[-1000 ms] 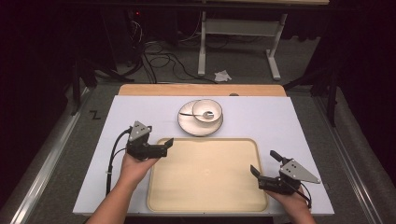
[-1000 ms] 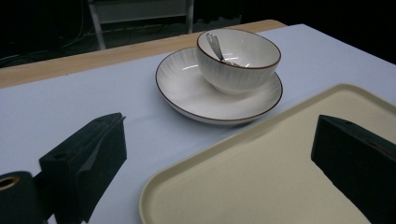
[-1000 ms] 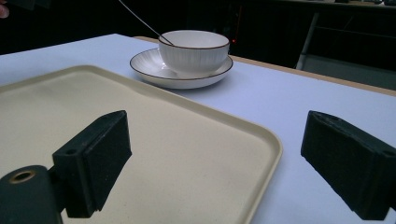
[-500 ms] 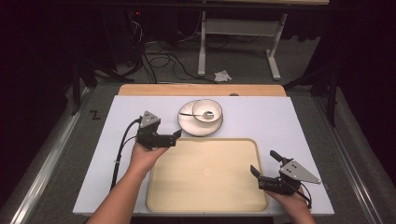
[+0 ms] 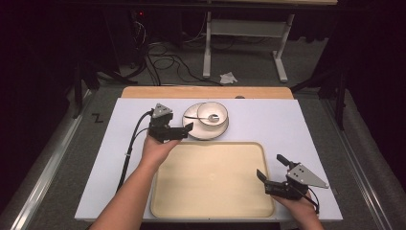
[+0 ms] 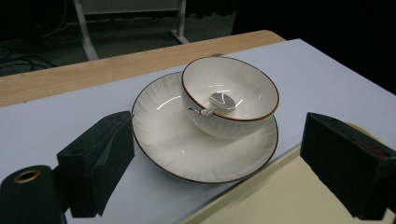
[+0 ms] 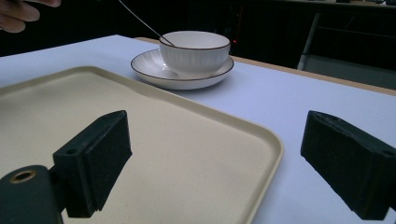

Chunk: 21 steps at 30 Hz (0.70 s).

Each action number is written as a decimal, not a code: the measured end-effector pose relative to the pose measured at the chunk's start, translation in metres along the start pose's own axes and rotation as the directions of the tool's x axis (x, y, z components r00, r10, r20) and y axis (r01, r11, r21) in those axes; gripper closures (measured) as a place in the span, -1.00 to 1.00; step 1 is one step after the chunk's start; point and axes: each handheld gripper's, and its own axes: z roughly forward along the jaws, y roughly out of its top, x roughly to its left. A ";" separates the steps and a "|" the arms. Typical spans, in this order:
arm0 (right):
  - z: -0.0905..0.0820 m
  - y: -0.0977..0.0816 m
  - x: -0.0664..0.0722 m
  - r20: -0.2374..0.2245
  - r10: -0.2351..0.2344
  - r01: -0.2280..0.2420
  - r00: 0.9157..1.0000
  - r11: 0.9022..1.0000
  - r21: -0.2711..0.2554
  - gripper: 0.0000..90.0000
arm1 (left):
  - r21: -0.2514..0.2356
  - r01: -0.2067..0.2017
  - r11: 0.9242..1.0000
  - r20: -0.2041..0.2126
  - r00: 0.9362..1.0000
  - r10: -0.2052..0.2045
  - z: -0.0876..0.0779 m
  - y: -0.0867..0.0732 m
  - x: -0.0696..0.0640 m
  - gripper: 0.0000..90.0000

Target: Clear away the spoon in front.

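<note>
A white bowl [image 5: 213,114] with a thin brown rim stands on a white plate [image 5: 194,130] at the back middle of the table. A metal spoon [image 5: 200,117] lies in the bowl, its handle sticking out to the left. My left gripper [image 5: 186,129] is open just left of the plate, and its jaws point at it. In the left gripper view the plate [image 6: 177,144] and bowl [image 6: 243,91] lie between and beyond the jaws. My right gripper [image 5: 271,166] is open over the right edge of the cream tray [image 5: 210,177], holding nothing.
A pale mat [image 5: 297,124] covers the table, with a wooden strip [image 5: 206,92] along its far edge. The tray fills the near middle. Beyond the table are a dark floor, cables [image 5: 163,62] and a white table frame [image 5: 244,28].
My left gripper has moved forward and to the right, from the tray's far left corner up to the plate's left side. The right gripper has stayed still.
</note>
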 end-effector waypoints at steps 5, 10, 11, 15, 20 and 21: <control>0.000 0.001 0.000 0.002 -0.002 0.002 1.000 1.000 -0.009 -0.80 | 0.003 0.012 1.000 -0.002 1.000 -0.012 0.005 0.002 0.002 -0.69; 0.001 0.001 0.001 0.001 -0.004 0.004 1.000 1.000 -0.006 -0.80 | 0.005 0.049 0.999 0.004 0.999 -0.049 0.014 0.004 0.003 -0.51; 0.001 0.001 0.001 0.001 -0.003 0.003 1.000 1.000 -0.005 -0.80 | -0.003 0.060 0.998 0.014 0.998 -0.060 0.015 0.005 0.002 -0.47; 0.000 0.000 0.001 0.003 -0.002 0.002 1.000 1.000 -0.004 -0.80 | -0.015 0.072 0.997 0.007 0.997 -0.072 0.019 0.008 0.002 -0.21; 0.001 0.001 0.000 0.001 -0.002 0.002 1.000 1.000 -0.005 -0.80 | 0.014 0.077 0.997 0.014 0.997 -0.078 0.025 0.009 0.002 0.01; 0.001 0.000 0.000 0.003 -0.002 0.002 1.000 1.000 -0.004 -0.80 | 0.026 0.080 0.996 0.010 0.997 -0.081 0.026 0.008 0.002 0.05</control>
